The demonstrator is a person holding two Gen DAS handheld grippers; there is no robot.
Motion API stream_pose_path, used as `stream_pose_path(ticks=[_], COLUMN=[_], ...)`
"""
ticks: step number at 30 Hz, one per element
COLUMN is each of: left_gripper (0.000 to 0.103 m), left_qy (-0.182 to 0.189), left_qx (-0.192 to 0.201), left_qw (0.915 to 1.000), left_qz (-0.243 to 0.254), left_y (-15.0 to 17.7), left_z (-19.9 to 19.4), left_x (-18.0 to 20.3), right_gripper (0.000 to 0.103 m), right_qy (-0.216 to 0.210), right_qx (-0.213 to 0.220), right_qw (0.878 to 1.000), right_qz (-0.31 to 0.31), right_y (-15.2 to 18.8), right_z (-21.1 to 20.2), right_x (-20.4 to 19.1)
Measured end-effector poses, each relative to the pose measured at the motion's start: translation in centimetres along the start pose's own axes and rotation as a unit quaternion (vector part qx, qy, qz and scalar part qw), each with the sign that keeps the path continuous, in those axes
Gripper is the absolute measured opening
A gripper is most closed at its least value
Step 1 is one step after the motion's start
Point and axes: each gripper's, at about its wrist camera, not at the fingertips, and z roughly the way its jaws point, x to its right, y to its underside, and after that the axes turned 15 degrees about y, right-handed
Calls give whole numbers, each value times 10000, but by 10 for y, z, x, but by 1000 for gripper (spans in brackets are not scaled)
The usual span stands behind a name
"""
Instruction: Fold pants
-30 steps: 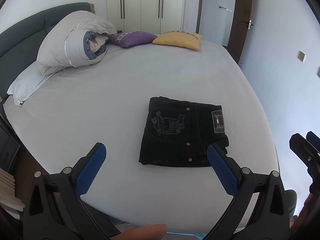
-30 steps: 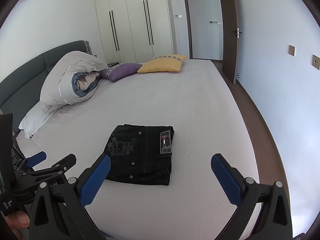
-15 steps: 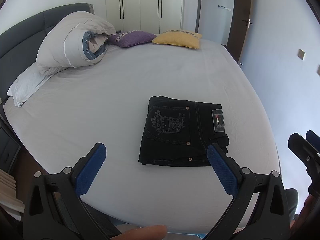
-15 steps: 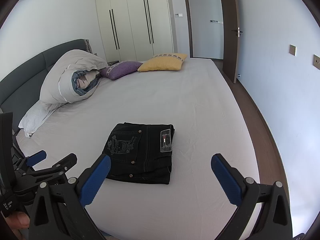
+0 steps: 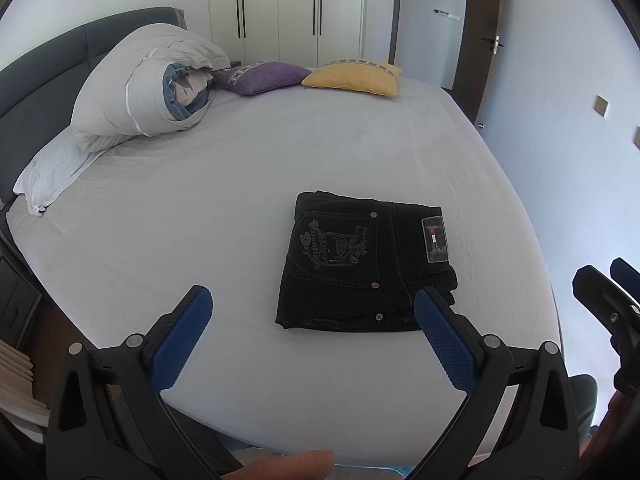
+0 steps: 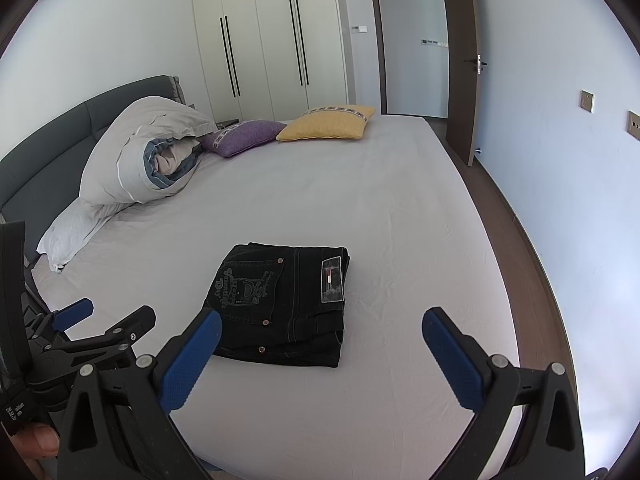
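Observation:
The black pants (image 5: 360, 264) lie folded into a compact rectangle on the white bed sheet (image 5: 240, 208), back pocket embroidery and brand patch facing up. They also show in the right wrist view (image 6: 284, 300). My left gripper (image 5: 314, 316) is open and empty, held above the near bed edge, short of the pants. My right gripper (image 6: 320, 332) is open and empty, also near the front edge, just before the pants. The left gripper shows at the left of the right wrist view (image 6: 104, 316).
A rolled duvet (image 5: 148, 88) and white pillow (image 5: 52, 172) lie at the left by the dark headboard (image 5: 40, 64). A purple cushion (image 5: 264, 76) and yellow cushion (image 5: 356, 78) sit at the far end. Wardrobe (image 6: 272, 40), open door (image 6: 464, 60) and wall (image 6: 560, 160) to the right.
Both grippers stay open and nearly still. The views have shifted only slightly; the pants lie unchanged.

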Motion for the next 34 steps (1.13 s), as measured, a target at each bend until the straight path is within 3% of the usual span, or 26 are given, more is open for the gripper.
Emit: stream_pose_path(ticks=[34], left_gripper=[103], left_qy=[27], left_qx=[-122], left_qw=[9999], left_qz=[38], left_y=[6], left_z=[6], left_x=[-3], right_gripper=[103], right_qy=[-58], right_qx=[-98], right_qw=[9999], right_qz=[-12], right_y=[10], right_z=[5], right_x=[5])
